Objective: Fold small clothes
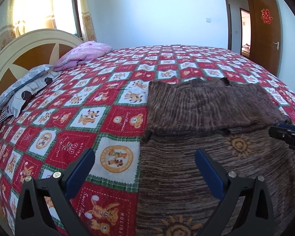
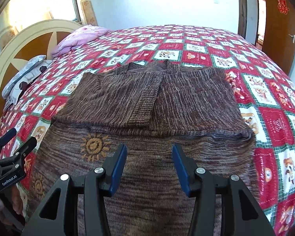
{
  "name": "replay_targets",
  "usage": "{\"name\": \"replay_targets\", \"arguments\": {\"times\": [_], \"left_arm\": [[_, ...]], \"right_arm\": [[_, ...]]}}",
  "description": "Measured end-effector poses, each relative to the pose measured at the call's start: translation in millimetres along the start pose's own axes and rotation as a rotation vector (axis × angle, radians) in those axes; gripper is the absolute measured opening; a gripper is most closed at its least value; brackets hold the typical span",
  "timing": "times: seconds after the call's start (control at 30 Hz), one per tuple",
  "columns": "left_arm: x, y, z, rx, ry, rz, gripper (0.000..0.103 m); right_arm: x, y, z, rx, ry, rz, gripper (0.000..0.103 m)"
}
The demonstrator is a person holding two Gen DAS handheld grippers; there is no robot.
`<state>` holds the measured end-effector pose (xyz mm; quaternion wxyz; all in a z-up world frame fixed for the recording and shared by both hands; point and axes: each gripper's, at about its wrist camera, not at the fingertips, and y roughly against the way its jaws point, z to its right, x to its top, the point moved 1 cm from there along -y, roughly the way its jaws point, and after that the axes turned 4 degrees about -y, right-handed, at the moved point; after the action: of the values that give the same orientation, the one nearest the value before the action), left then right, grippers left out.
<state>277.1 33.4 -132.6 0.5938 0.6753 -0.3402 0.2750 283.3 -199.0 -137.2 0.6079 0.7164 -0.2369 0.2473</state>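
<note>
A brown knitted sweater (image 1: pixel 206 118) lies flat on the bed (image 1: pixel 88 102), its upper part folded across the body. The left gripper (image 1: pixel 144 167) hangs above the sweater's left edge, fingers (image 1: pixel 82 169) wide apart with nothing between them. The right gripper (image 1: pixel 287 135) enters at the right margin. Two pillows (image 1: pixel 25 90) and a pink quilt (image 1: pixel 82 55) lie against the headboard (image 1: pixel 13 59).

bedspread (image 1: pixel 72 102) clear, pillows (image 1: pixel 23 90) at headboard (image 1: pixel 29 47)
</note>
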Motion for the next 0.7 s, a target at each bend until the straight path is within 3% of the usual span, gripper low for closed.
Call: {"name": "replay_targets", "arguments": {"times": [0.7], "left_arm": [[-25.1, 51.1, 18.2, -0.054, -0.050, 0.015, 0.103]], "right_arm": [[-50.1, 51.4, -18.2, 0.026, 0.083, 0.013, 0.052]]}}
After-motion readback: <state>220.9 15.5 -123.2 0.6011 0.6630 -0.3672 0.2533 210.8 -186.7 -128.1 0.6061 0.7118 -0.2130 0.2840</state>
